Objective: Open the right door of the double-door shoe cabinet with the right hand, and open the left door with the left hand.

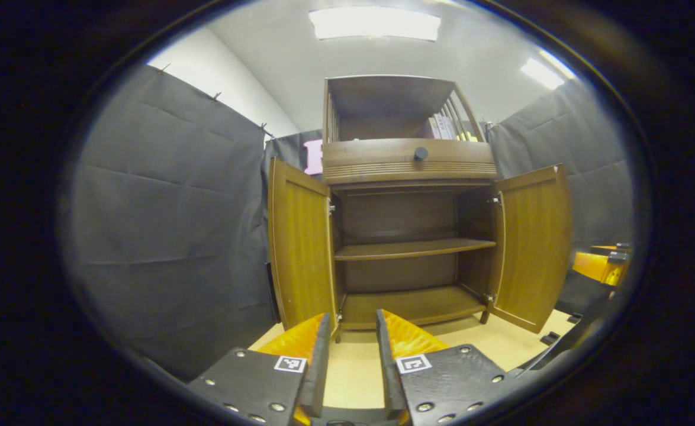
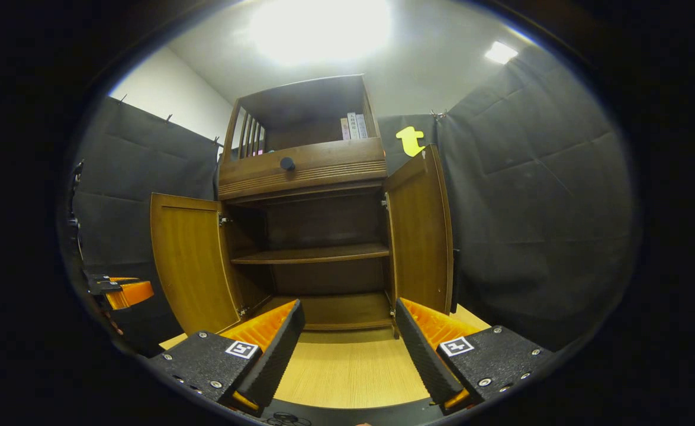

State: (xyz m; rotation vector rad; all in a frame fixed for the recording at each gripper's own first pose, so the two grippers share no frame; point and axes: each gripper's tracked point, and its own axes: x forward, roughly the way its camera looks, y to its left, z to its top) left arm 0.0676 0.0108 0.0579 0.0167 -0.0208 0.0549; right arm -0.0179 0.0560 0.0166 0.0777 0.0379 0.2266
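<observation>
Brown wood: both doors, left door (image 1: 300, 248) and right door (image 2: 421, 231), stand wide ahead. Left gripper (image 1: 351, 355) and right gripper (image 2: 350, 343) are open, empty; best draw them back straight, clear of the doors.

Ahead of both sets of jaws the cabinet (image 1: 409, 236) gapes, left door (image 1: 300, 248) and right door (image 2: 421, 231) flanking the way in; a shelf (image 2: 312, 254) crosses midway.

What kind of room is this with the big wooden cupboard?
Probably a recording booth made to look like a home corner. A wooden shoe cabinet stands with both doors open, black cloth walls hang around it, and two orange-and-black grippers, left and right, point at it.
</observation>
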